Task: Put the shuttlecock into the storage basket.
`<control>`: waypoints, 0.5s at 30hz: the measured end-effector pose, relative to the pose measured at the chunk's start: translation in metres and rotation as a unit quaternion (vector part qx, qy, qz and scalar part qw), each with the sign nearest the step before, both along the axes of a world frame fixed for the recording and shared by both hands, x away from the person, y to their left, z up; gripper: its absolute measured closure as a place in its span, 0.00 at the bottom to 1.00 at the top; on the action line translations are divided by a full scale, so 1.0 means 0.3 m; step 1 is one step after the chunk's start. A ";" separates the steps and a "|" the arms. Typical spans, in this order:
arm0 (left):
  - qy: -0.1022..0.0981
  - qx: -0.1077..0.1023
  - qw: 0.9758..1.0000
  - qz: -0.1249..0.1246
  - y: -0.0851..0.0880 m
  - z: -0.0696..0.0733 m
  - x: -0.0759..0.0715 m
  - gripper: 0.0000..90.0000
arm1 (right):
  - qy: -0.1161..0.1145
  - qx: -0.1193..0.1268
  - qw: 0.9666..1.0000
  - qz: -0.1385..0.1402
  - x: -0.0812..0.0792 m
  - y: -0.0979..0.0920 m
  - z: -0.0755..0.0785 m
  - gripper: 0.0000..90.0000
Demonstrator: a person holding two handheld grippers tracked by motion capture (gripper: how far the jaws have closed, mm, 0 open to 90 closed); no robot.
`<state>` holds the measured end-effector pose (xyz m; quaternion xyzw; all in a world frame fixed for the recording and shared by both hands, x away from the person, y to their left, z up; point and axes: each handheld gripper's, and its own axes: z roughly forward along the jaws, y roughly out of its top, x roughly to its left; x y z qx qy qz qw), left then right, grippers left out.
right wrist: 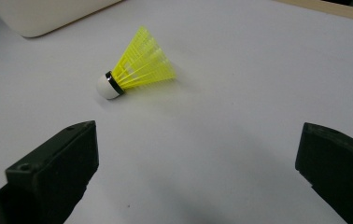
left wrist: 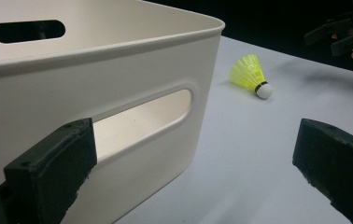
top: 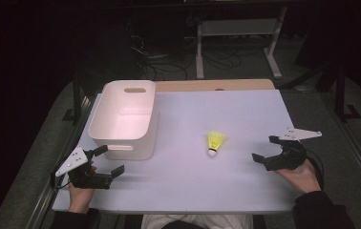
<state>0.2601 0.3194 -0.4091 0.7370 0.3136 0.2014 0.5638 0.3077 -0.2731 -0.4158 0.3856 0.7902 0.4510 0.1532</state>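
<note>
The yellow feathered-style plastic shuttlecock with a white cork nose and a thin black band (top: 214, 143) lay on its side on the pale lavender-white tabletop (top: 217, 186), a little right of the table's middle, nose toward the person and skirt fanned toward the far edge. Bare surface lay open all round it; nothing touched it. In the right gripper view the shuttlecock (right wrist: 135, 72) sat beyond the jaws, left of centre, clear table between it and both black pads. The right gripper (top: 266, 149) hovered low near the table's right edge, well apart from the shuttlecock, jaws spread wide with nothing between them, grey three-cornered plate on top. To the left stood the cream-white rounded plastic tub with slot handles (top: 140, 88), empty, near the table's left edge and reaching toward the far side; its near wall stood well short of the front edge, and a broad lane of bare table ran between tub and shuttlecock. The left gripper (top: 111, 160) was held at the tub's near right corner, jaws also spread, gripping nothing; in the left gripper view one jaw stood in front of the tub (left wrist: 118, 70) below its handle slot, whether touching could not be told, the other over open table. A strip of bare wood (top: 217, 85) edged the table's far side.
</note>
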 end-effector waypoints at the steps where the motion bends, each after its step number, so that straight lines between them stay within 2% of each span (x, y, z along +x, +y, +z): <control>1: -0.001 -0.001 1.000 0.000 0.000 0.000 0.000 0.00 | 0.000 0.000 1.000 0.000 0.000 0.000 0.000 0.00; 15: 0.001 0.000 1.000 -0.001 0.001 0.000 0.000 0.00 | -0.001 -0.001 1.000 0.003 -0.006 0.002 0.003 0.00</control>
